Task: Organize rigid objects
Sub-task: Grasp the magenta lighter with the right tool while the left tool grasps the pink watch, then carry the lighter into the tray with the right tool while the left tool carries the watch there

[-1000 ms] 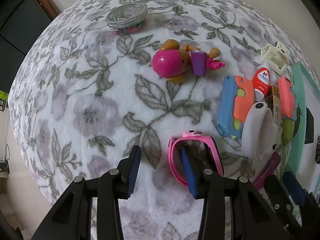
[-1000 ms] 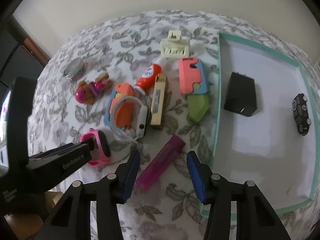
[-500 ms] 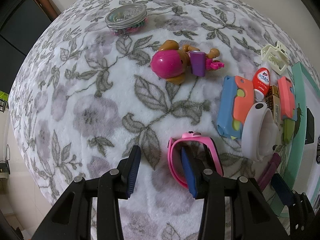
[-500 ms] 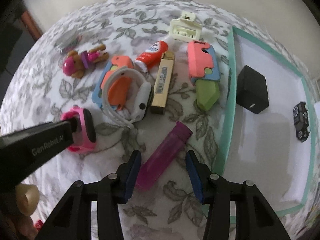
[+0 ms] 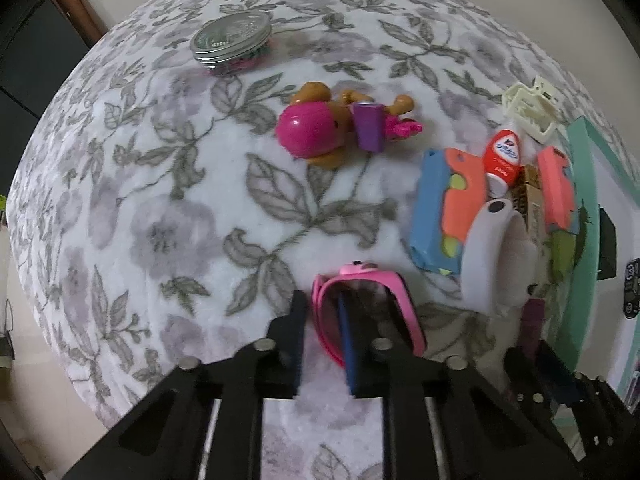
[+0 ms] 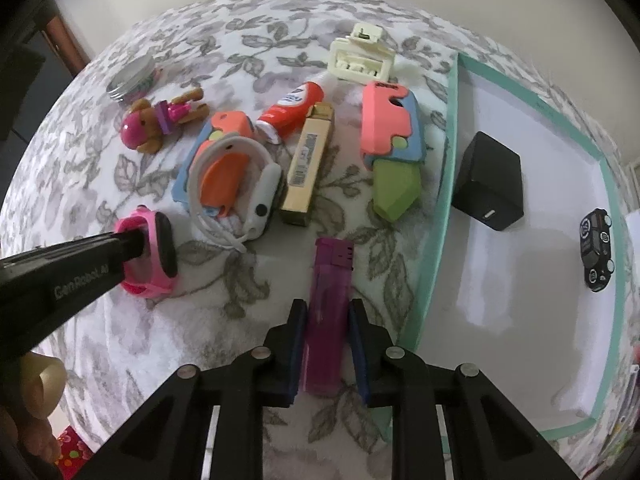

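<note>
Though apart: one lighter [image 6: 329, 292], two watches [image 6: 149, 258] [image 6: 262, 184]

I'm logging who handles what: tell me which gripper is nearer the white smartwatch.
Left. The left gripper closes on the pink watch, just beside the white smartwatch. The right gripper clamps the purple lighter, farther off toward the tray.

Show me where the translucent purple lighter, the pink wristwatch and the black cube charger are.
translucent purple lighter [image 6: 331, 280], right wrist view, on its body above the fingers
pink wristwatch [image 5: 404, 304], left wrist view, on the right side of its strap
black cube charger [image 6: 490, 178], right wrist view, on its top face
</note>
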